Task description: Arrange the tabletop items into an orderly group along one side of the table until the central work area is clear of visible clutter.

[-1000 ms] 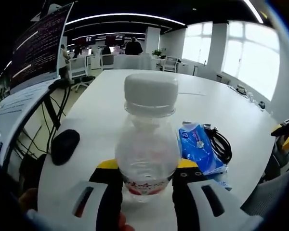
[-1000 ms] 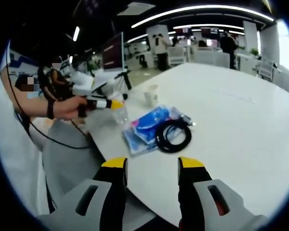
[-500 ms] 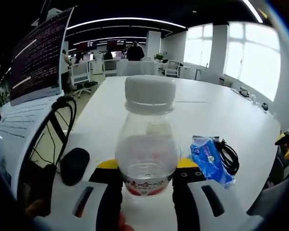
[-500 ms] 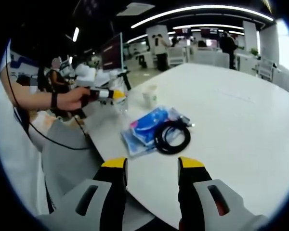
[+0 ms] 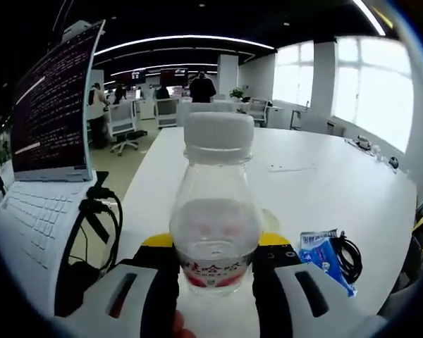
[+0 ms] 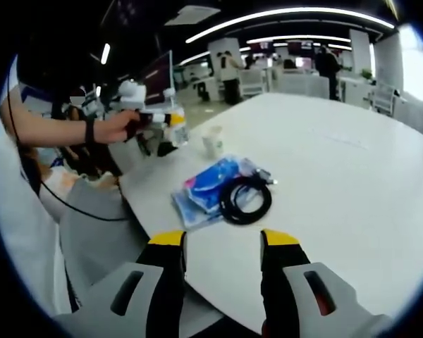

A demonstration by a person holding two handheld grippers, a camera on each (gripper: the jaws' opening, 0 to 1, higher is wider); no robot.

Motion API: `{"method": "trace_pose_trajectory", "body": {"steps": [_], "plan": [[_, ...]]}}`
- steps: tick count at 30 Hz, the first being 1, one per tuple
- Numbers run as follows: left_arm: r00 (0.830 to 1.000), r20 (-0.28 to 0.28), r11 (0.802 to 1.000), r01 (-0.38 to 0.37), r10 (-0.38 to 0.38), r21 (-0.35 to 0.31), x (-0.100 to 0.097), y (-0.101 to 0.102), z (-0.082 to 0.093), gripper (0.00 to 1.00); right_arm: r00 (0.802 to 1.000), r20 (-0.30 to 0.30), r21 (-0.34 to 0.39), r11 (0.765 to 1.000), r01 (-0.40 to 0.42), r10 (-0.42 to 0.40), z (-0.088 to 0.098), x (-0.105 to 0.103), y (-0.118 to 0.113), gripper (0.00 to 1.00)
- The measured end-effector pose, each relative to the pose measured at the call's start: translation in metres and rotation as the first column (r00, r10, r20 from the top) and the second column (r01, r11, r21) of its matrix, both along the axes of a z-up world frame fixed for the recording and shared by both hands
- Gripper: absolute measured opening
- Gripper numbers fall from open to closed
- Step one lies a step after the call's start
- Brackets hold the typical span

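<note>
My left gripper [image 5: 215, 248] is shut on a clear plastic bottle [image 5: 216, 211] with a white cap, holding it upright above the white table [image 5: 296, 183]. In the right gripper view the same left gripper [image 6: 161, 120] and bottle [image 6: 176, 125] hang in a person's hand over the table's left corner. A blue packet [image 6: 206, 189] lies on the table with a coiled black cable [image 6: 244, 201] against it, and a paper cup [image 6: 212, 141] stands just beyond. My right gripper [image 6: 222, 243] is open over the near table edge, short of the packet, with nothing between its jaws.
A screen with lines of text [image 5: 53, 105] and a keyboard [image 5: 21, 225] stand left of the bottle, with a black cable [image 5: 92, 211] beside them. The blue packet [image 5: 326, 255] and cable coil [image 5: 350, 252] lie to the right. Office chairs and people are far behind.
The left gripper has carried the bottle up and away from the packet, toward the screen at the table's corner. The right gripper has stayed where it was, open.
</note>
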State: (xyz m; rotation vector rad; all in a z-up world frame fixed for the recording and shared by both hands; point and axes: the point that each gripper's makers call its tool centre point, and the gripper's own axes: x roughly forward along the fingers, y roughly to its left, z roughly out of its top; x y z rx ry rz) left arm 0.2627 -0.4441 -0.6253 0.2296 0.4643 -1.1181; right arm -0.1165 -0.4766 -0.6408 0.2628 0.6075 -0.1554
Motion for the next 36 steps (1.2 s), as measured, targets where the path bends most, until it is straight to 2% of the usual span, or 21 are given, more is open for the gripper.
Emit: {"method": "trace_pose_trajectory", "body": {"steps": [13,24,36], "plan": [[1.0,-0.001,1.0,0.002,-0.002,-0.005,0.016,-0.028,-0.003,0.39,0.999,-0.009,0.004,0.999,0.032,-0.032,0.0,-0.009,-0.006,0.4],[1.0,-0.017,1.0,-0.012,0.012,0.006,0.025,-0.043,-0.018,0.39,0.999,-0.009,0.008,0.999,0.045,-0.045,0.002,-0.012,-0.005,0.41],[0.999,-0.03,0.999,-0.028,0.028,0.016,0.032,-0.051,-0.038,0.39,0.998,-0.024,0.012,0.998,0.063,-0.063,0.002,-0.022,-0.002,0.41]]}}
